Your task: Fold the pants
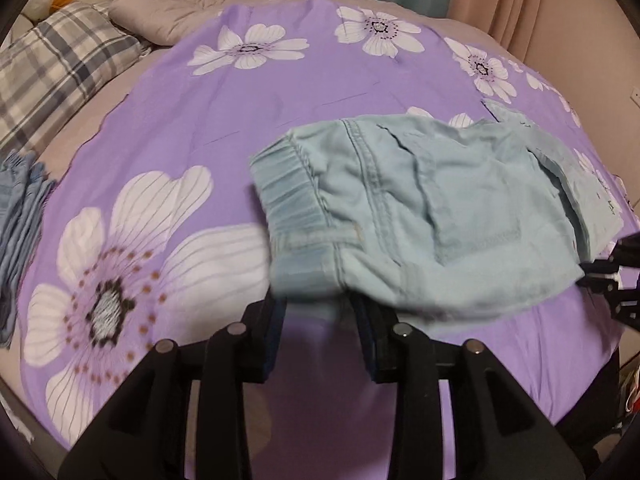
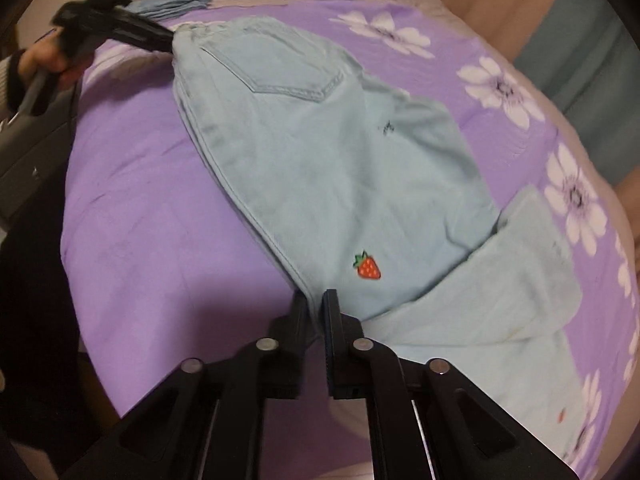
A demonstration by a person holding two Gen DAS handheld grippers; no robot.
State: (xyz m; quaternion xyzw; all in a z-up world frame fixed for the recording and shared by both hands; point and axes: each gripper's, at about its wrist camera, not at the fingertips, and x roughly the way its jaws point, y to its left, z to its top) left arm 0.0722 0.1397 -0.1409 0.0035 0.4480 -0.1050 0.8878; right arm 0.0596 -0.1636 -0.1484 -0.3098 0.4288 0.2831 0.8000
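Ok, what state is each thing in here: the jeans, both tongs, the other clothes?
Jeans: flat on the floral sheet, back pocket up, lower legs bent aside.
Left tongs: open, tips at the waistband.
Right tongs: shut on the jeans' near edge.
Blue clothes stack: folded, beside the sheet.

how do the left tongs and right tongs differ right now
The left tongs stand open at the elastic waistband, pads not pressing the pale blue pants; the right tongs are shut on the pants' folded edge near the strawberry patch. Both are black and angled down over the purple floral sheet.
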